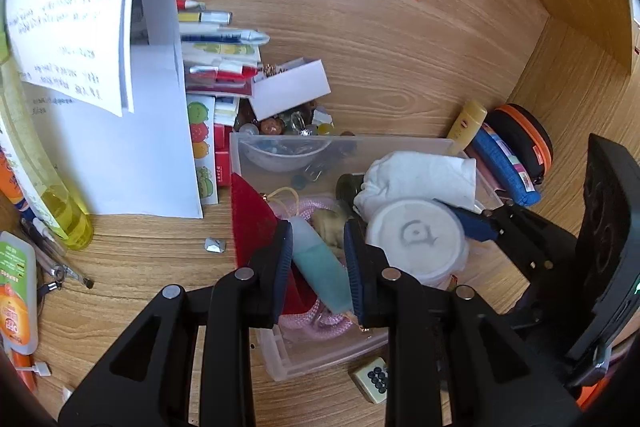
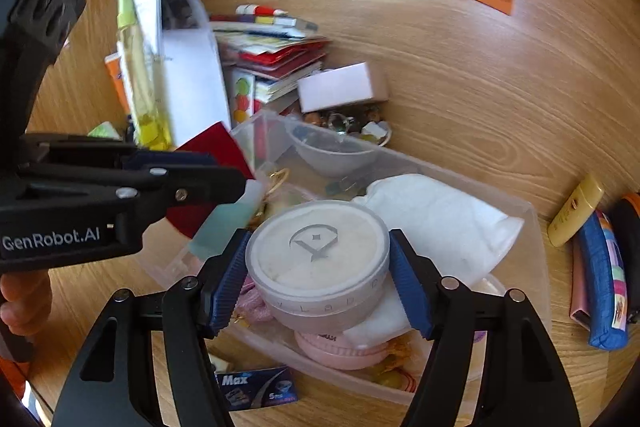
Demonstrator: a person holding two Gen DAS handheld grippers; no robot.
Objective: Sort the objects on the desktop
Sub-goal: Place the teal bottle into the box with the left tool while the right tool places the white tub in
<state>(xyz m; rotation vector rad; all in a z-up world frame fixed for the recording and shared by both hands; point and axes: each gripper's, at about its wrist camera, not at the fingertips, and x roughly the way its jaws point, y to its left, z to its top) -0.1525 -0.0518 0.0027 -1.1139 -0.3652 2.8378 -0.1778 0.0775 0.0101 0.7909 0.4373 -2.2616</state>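
A clear plastic bin [image 1: 280, 359] [image 2: 532, 223] on the wooden desk holds a red cloth [image 1: 252, 223], a pink cord, a white pouch [image 1: 420, 175] and a small bowl [image 2: 332, 155]. My left gripper [image 1: 318, 251] is shut on a pale teal tube [image 1: 320, 267], held over the bin; it also shows in the right wrist view [image 2: 224, 223]. My right gripper [image 2: 318, 267] is shut on a round white jar [image 2: 320, 255] with a logo lid, just above the bin. The jar also shows in the left wrist view [image 1: 416, 239].
Left of the bin are white papers [image 1: 120, 147], a yellow bottle [image 1: 64, 211] and a stack of pens and booklets [image 1: 220, 39]. A white box [image 1: 288, 87] and beads lie behind the bin. A yellow tube [image 2: 576, 211] and a blue pouch [image 2: 600, 283] lie right. A domino tile [image 1: 370, 379] lies in front.
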